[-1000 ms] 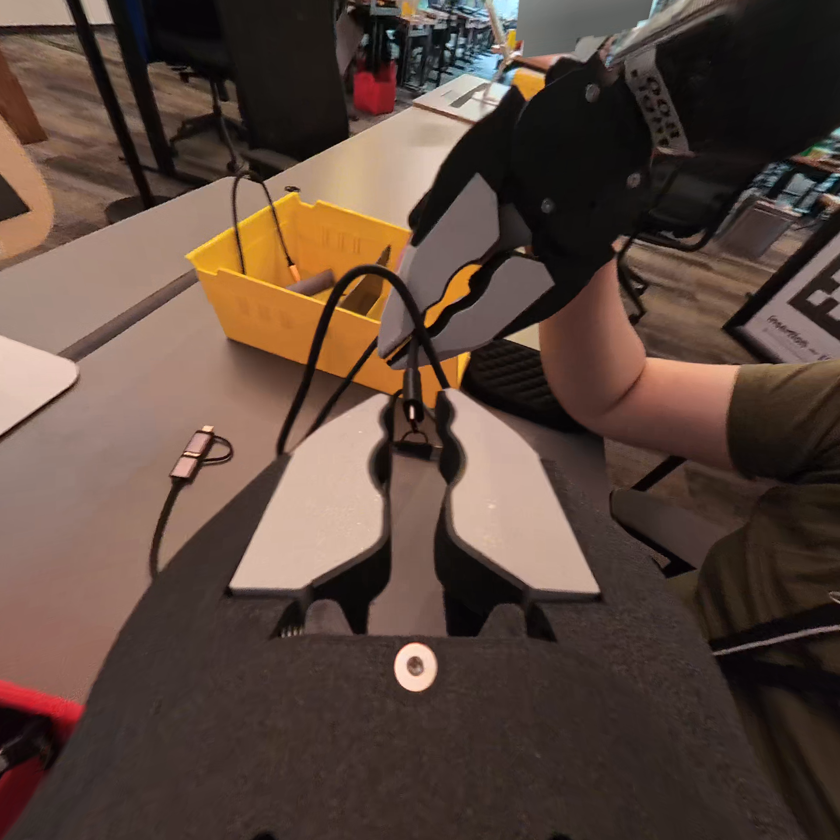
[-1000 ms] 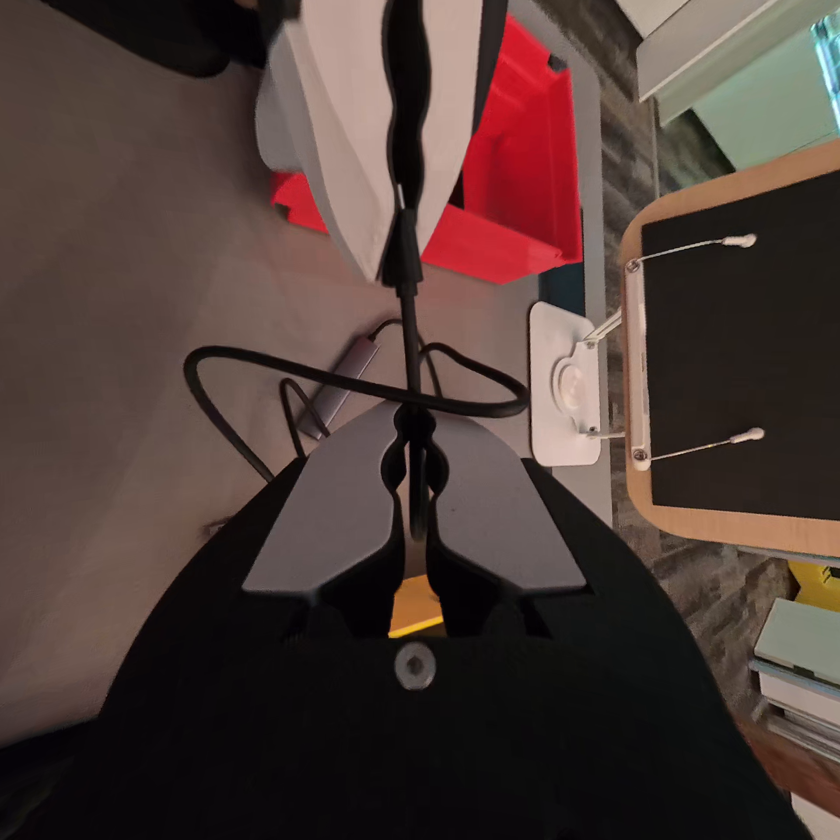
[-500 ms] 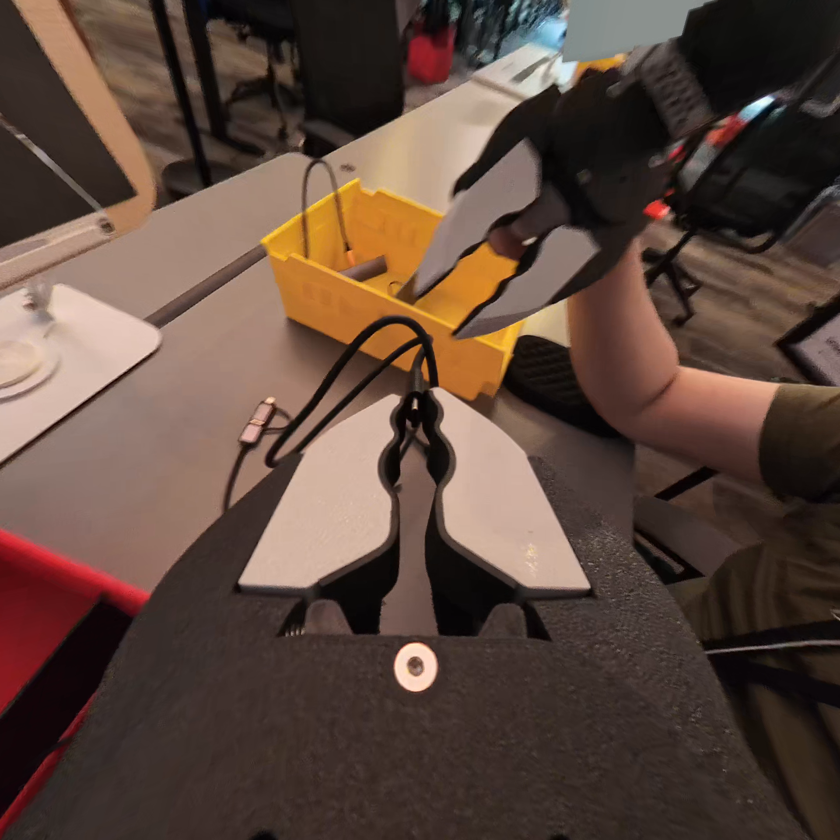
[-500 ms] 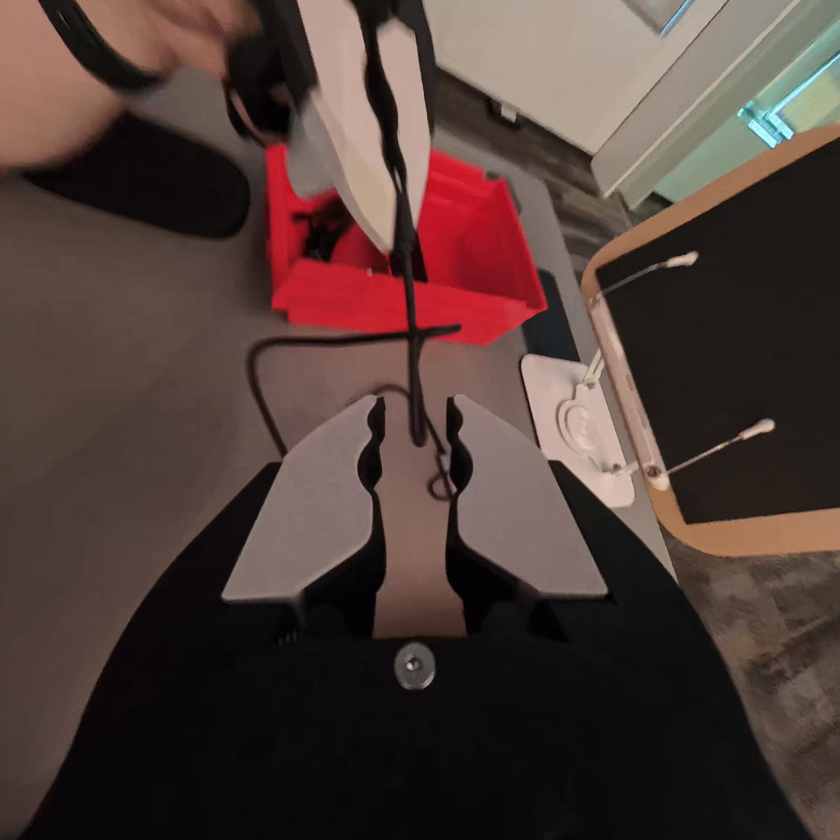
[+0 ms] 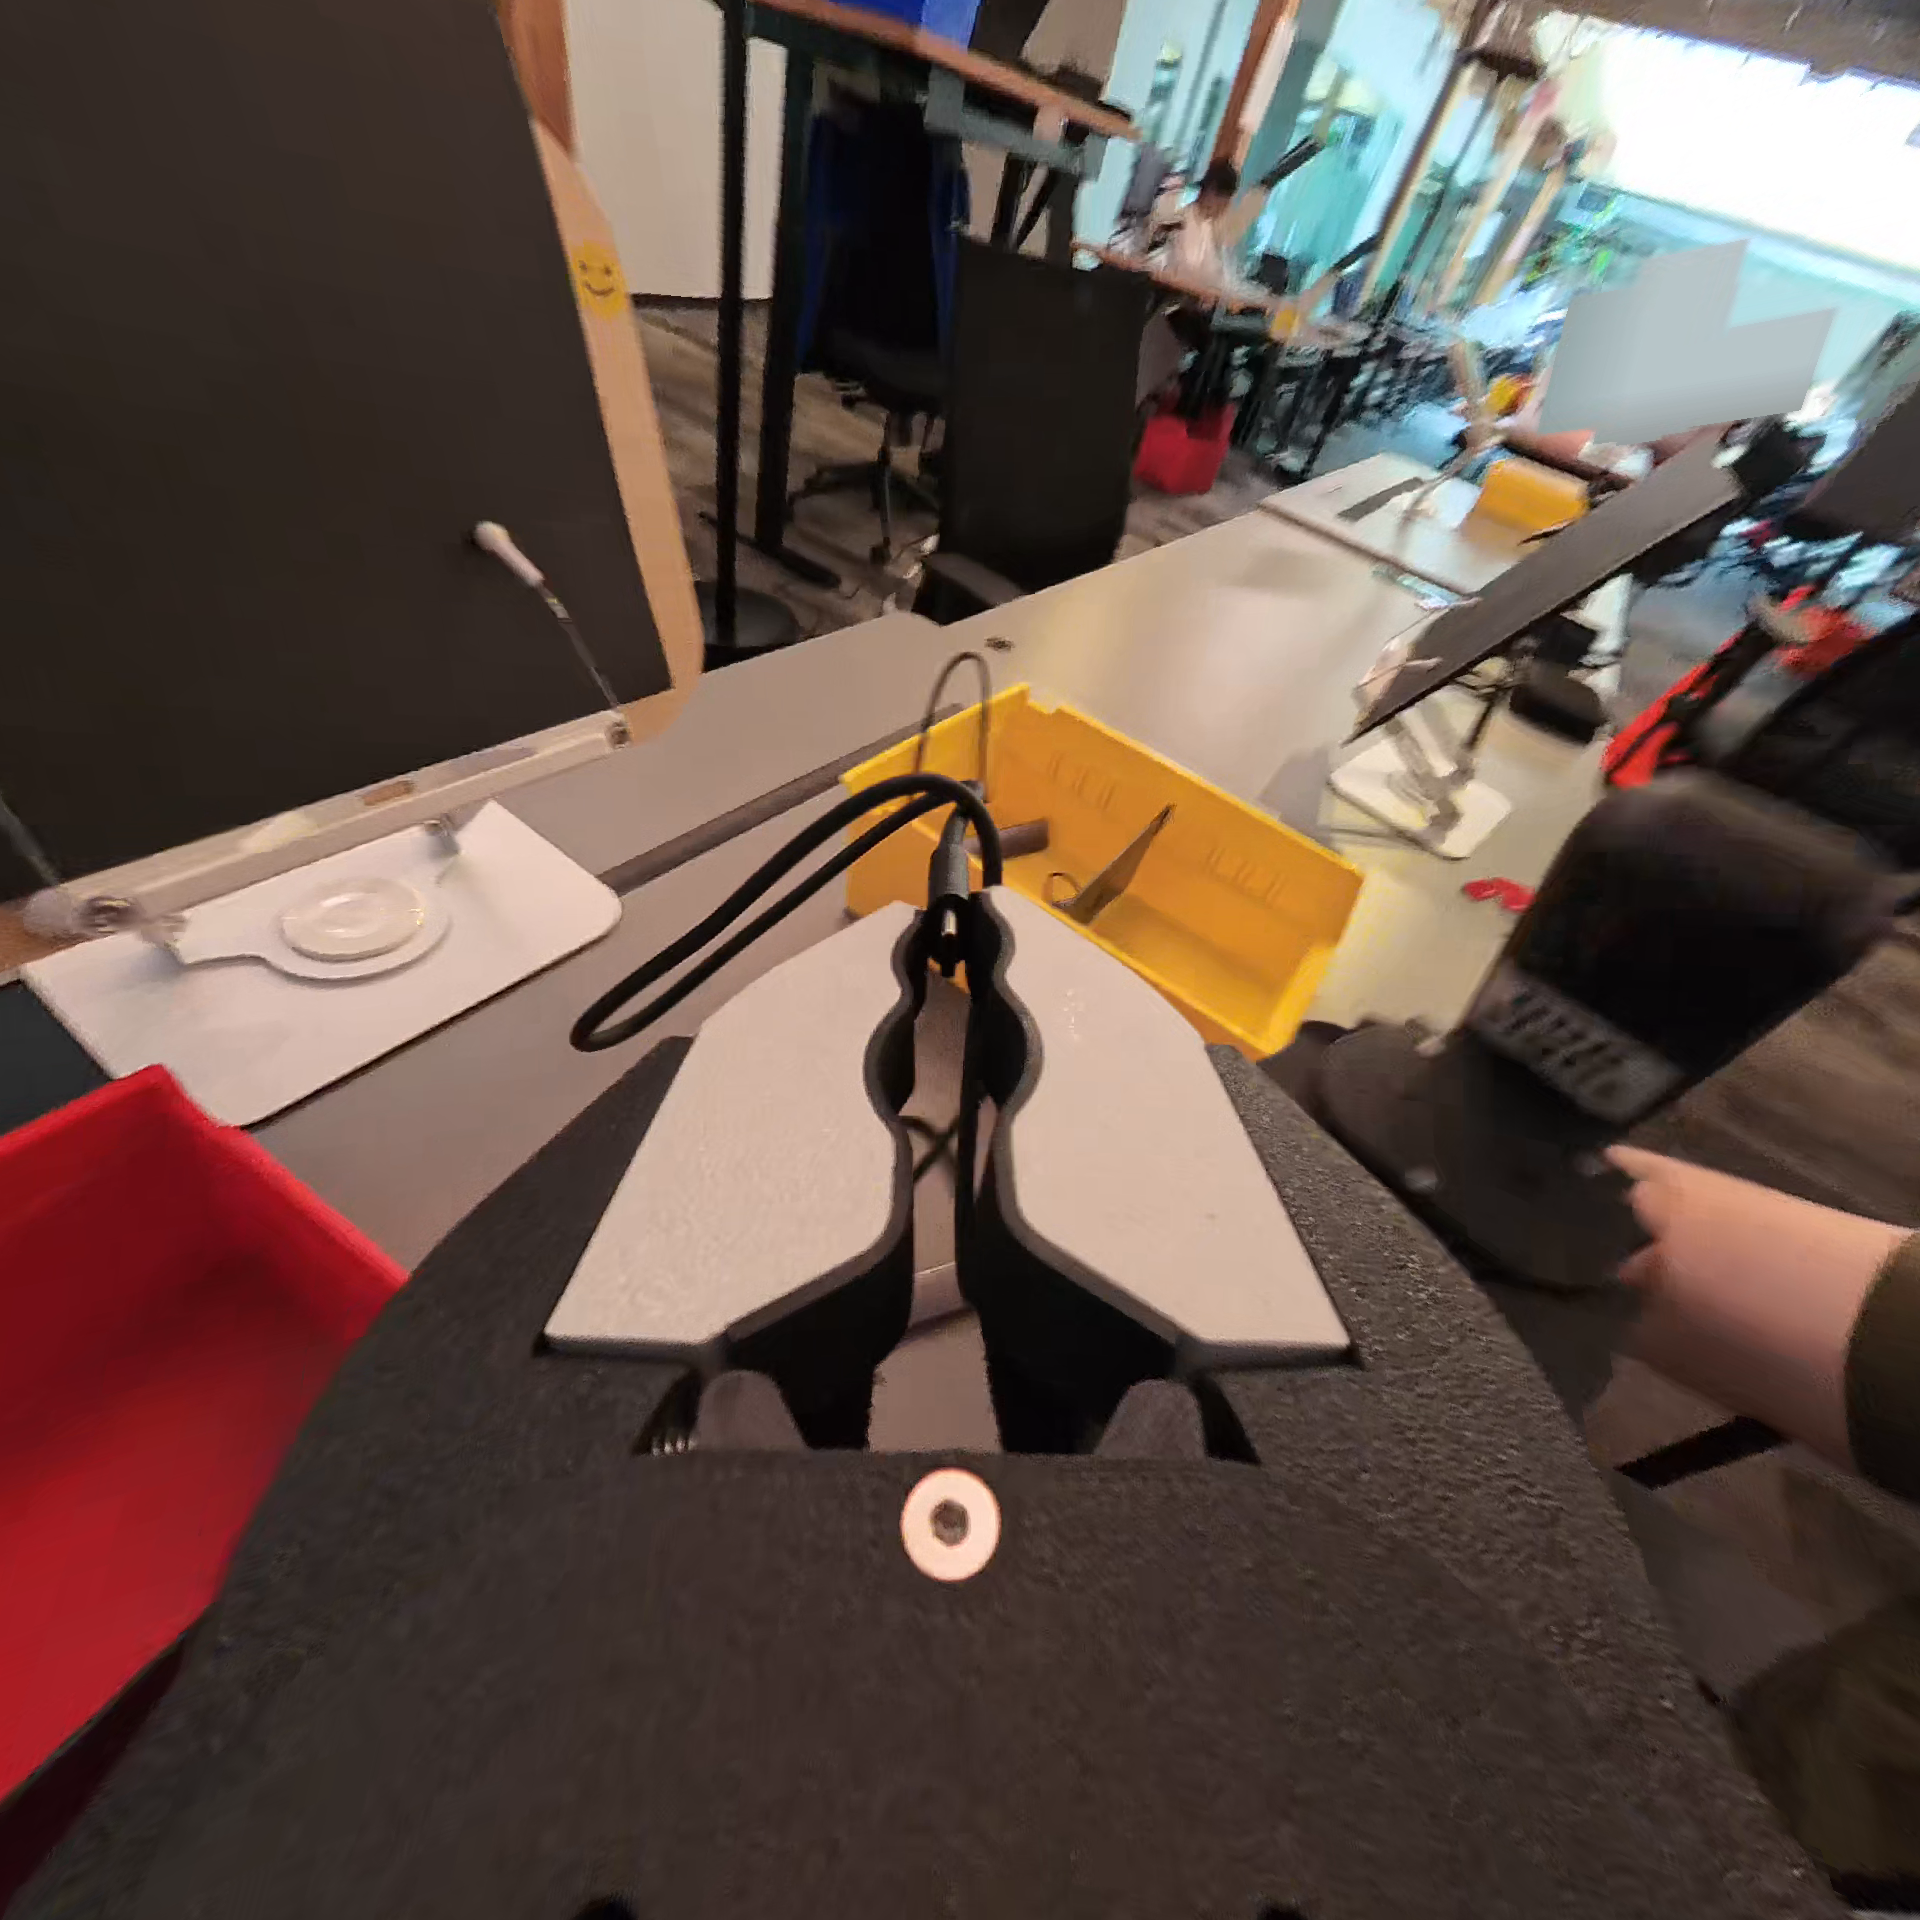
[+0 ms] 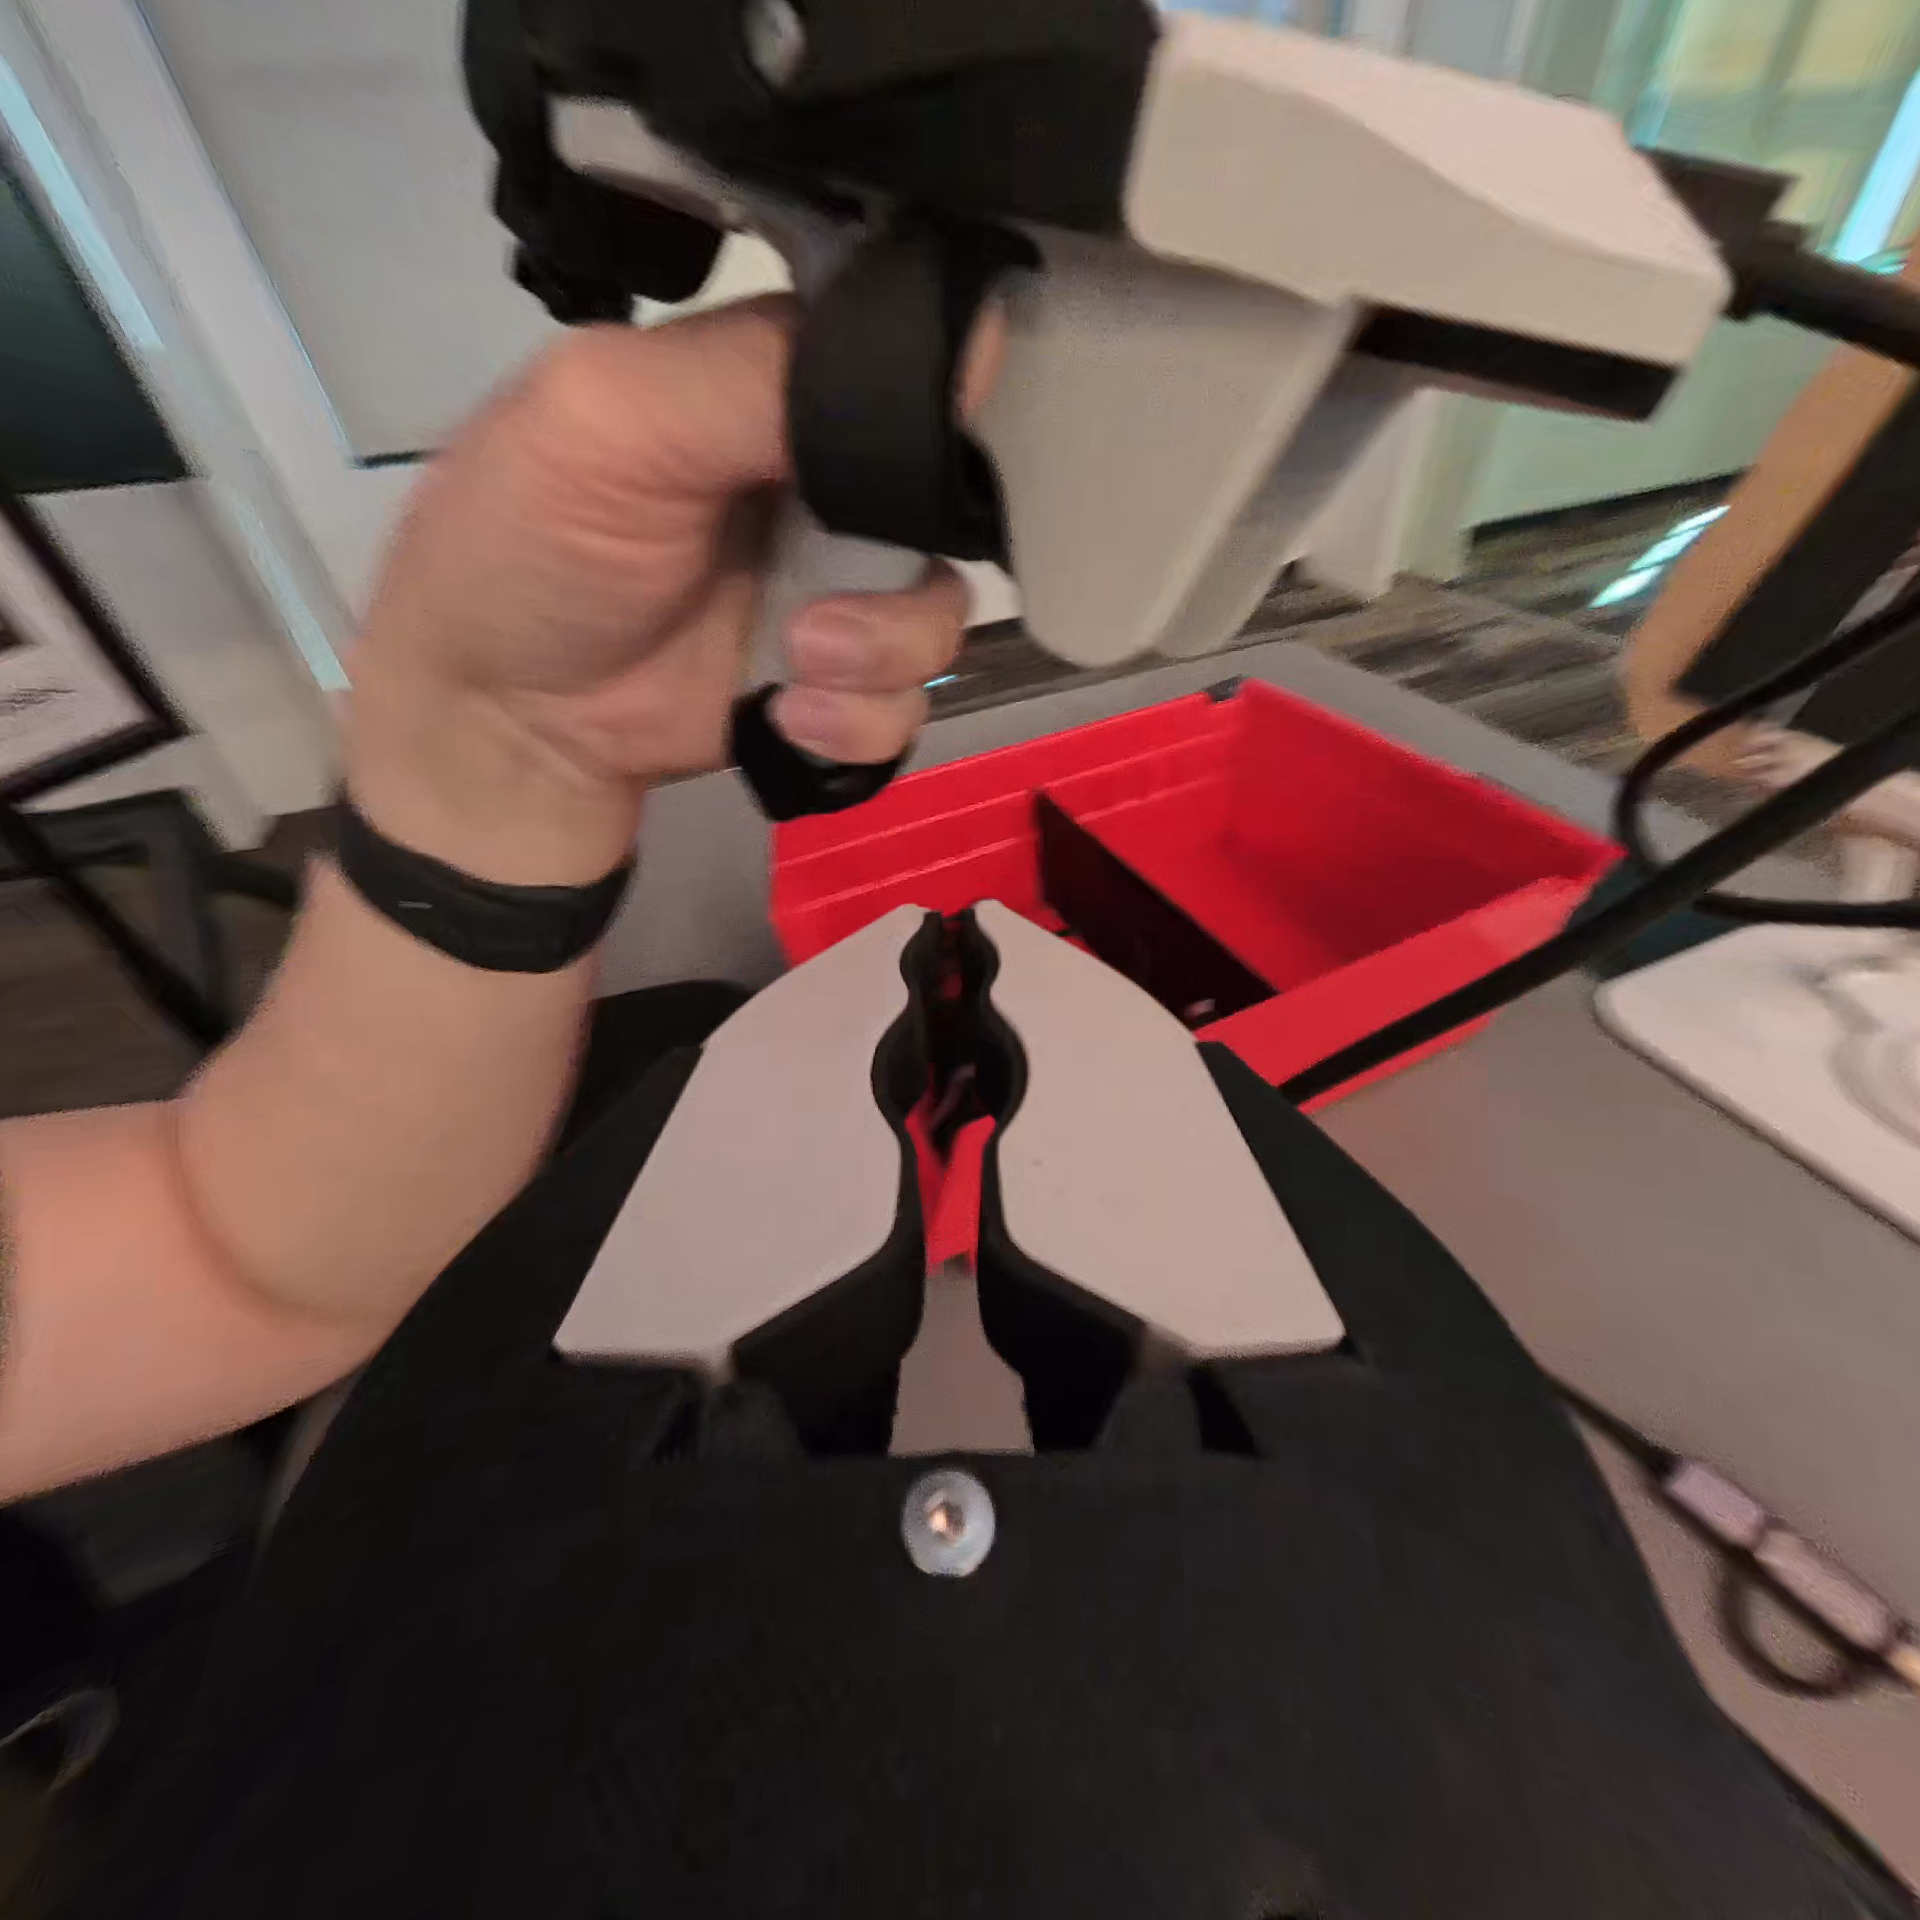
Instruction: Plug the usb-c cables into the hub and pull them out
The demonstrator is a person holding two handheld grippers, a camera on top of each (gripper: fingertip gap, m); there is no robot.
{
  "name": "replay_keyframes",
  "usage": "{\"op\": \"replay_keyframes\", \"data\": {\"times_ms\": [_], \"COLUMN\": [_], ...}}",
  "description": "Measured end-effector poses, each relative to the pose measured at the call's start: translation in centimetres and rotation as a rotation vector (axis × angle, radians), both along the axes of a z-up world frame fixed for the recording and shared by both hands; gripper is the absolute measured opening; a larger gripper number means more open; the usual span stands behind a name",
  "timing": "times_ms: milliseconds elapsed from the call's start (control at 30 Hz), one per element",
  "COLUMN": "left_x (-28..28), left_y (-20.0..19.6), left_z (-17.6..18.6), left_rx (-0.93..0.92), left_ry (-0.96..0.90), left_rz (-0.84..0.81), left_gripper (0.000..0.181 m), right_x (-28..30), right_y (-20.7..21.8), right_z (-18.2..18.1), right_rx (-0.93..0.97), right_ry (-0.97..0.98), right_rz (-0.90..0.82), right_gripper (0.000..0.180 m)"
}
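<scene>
Grey tabletop (image 5: 1195, 644) stretches through an office, carrying a red bin (image 6: 1351, 831) and a yellow bin (image 5: 1195, 883). Above it, the left gripper (image 5: 951, 920) is clamped at its very tips on the plug of a black usb-c cable (image 5: 748, 925), whose cord loops out to the left and hangs in the air. The right gripper (image 6: 951, 920) is closed with nothing between its jaws, tips over the red bin's near edge. Down by that gripper's right side, a small grey hub (image 6: 1766, 1548) lies on the table.

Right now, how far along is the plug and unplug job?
Done: the black usb-c cable hangs free of any hub, so it looks unplugged. In hand: the left gripper pinches its connector. The right gripper is shut on nothing. Left: probably dropping the cable into the red plastic bin or the yellow plastic bin.
</scene>
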State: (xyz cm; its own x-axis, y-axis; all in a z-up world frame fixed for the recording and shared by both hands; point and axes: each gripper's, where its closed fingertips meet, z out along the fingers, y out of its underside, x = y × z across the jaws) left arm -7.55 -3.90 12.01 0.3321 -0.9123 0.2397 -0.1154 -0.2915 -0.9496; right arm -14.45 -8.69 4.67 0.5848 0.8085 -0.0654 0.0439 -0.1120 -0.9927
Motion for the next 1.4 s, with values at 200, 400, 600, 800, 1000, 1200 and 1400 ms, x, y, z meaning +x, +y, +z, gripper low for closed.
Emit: {"op": "replay_keyframes", "data": {"times_ms": [200,400,600,800,1000,1200,1400], "left_x": [0.4,1.4,2.7,4.4,5.3,1.9,-0.2], "left_y": [-2.0,-2.3,-2.4,-5.3,-6.5,-3.3,-1.4], "left_z": [0.8,0.4,0.1,0.1,0.7,2.6,3.0], "left_rx": [0.031,0.059,0.132,0.06,-0.003,0.001,-0.004], "left_ry": [-0.015,0.003,0.026,-0.029,-0.127,-0.228,-0.249], "left_rz": [-0.057,-0.037,0.014,-0.137,-0.209,-0.088,-0.031], "left_gripper": [0.006,0.005,0.006,0.006,0.006,0.006,0.005], "right_x": [3.0,1.6,4.3,3.0,10.8,15.9,13.2], "right_y": [2.8,3.0,2.8,3.9,6.3,5.8,2.4], "right_z": [0.7,-1.1,2.2,-0.4,1.9,4.9,7.6], "right_rx": [0.16,-0.157,-0.017,-0.072,0.226,0.551,0.664], "right_ry": [0.004,0.224,0.371,0.341,0.447,0.283,0.246], "right_rz": [-0.243,-0.13,-0.186,-0.166,-0.477,-0.656,-0.356], "right_gripper": [0.01,0.005,0.001,0.001,0.003,0.012,0.009]}}
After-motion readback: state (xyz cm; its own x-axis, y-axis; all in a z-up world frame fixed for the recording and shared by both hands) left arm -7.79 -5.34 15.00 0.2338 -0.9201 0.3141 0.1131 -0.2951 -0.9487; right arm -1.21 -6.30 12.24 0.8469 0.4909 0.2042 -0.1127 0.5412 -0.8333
